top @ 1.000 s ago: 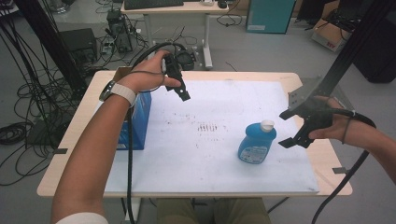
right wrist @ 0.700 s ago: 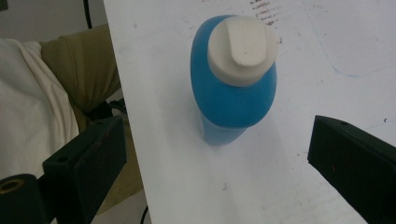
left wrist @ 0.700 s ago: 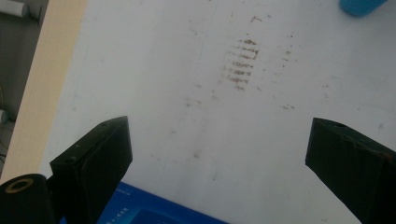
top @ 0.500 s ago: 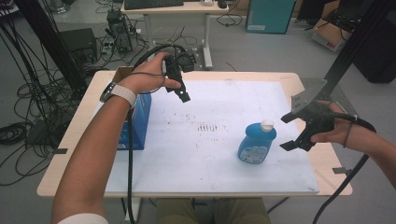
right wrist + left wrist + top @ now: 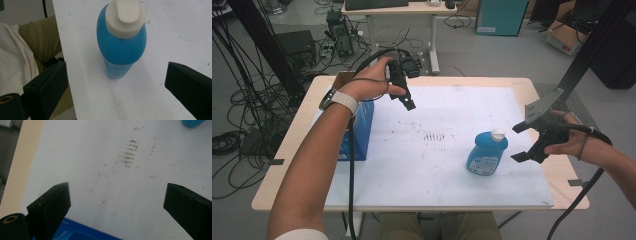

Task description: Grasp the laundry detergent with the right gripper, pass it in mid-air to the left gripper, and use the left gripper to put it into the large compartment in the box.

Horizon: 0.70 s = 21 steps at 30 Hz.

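**Bottle grab: approach only, no grip yet**

My right claw (image 5: 525, 142) is spread wide, just beside the blue bottle (image 5: 486, 152), which stands upright on the white counter (image 5: 432, 170), white cap on. Nothing's touching it. Left claw (image 5: 404, 97) is spread too, held over the blue box (image 5: 358, 127), empty. Left to do, I reckon: close in, pinch, lift.

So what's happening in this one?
A person holds a hand-held gripper in each hand. The right hand-held gripper, jaws open, is beside the upright blue bottle on the white table, apparently about to grasp it. The left hand-held gripper is open, above the table near the blue box.
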Each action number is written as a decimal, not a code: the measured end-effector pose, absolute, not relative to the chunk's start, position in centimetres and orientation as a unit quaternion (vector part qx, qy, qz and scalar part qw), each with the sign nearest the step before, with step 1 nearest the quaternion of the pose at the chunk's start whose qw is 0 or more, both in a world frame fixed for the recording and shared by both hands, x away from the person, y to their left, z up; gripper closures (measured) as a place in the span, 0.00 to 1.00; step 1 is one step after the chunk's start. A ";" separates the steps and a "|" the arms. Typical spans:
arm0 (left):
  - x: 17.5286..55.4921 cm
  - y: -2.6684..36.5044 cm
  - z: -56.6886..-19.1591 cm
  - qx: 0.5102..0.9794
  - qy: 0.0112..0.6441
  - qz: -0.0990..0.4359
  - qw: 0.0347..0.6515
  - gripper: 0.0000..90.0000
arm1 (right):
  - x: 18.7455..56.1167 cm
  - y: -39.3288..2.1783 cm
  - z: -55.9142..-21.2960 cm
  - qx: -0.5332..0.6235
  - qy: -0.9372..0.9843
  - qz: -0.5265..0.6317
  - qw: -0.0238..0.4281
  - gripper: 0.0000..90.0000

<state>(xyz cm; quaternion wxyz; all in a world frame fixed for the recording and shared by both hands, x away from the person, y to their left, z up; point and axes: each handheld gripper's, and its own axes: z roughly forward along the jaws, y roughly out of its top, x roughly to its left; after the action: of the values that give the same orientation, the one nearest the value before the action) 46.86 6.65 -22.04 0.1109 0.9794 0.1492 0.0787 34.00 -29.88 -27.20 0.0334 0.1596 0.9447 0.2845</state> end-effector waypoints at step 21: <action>47.1 6.6 -22.4 0.978 0.157 0.074 0.114 0.08 | 34.9 -30.7 -29.2 0.159 0.943 0.289 0.034 0.05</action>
<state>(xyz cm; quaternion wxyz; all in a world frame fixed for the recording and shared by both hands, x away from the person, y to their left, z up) 47.06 6.62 -22.36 0.1135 0.9782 0.1571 0.0743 34.94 -30.71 -29.24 0.0339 0.1593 0.9433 0.2893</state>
